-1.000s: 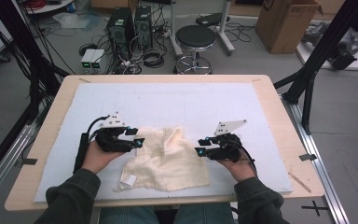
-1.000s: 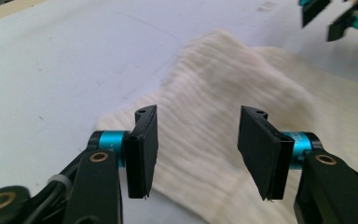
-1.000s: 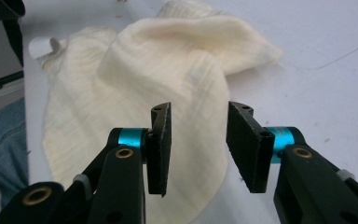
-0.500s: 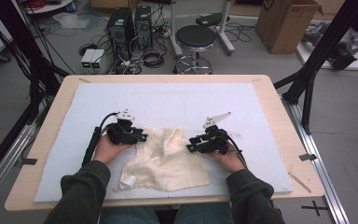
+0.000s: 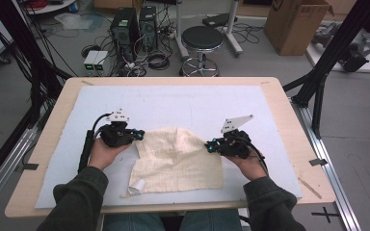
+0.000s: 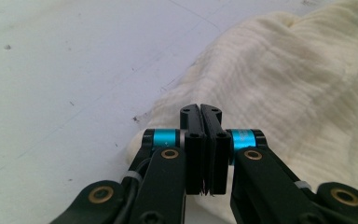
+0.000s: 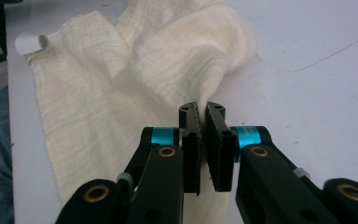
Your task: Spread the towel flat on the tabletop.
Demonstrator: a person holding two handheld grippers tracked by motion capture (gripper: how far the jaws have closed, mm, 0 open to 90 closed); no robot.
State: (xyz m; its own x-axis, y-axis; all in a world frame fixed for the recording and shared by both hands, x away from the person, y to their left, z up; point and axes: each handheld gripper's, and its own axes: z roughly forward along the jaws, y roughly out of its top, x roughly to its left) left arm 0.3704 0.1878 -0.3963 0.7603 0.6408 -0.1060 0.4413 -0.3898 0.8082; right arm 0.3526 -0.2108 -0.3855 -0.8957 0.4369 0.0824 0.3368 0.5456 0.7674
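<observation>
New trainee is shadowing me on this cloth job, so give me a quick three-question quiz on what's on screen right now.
1. True or false: the left gripper has its jaws shut on the edge of the cream cloth.
2. What does the right gripper grip? A) the white tag B) the cloth's edge C) nothing
3. Which cloth corner carries the curled white tag, seen from the high view?

Key
1. True; the jaws have just been closing, with cloth between them.
2. B; fabric is pinched between the closed jaws.
3. The near left corner, by the person's left sleeve.
</observation>
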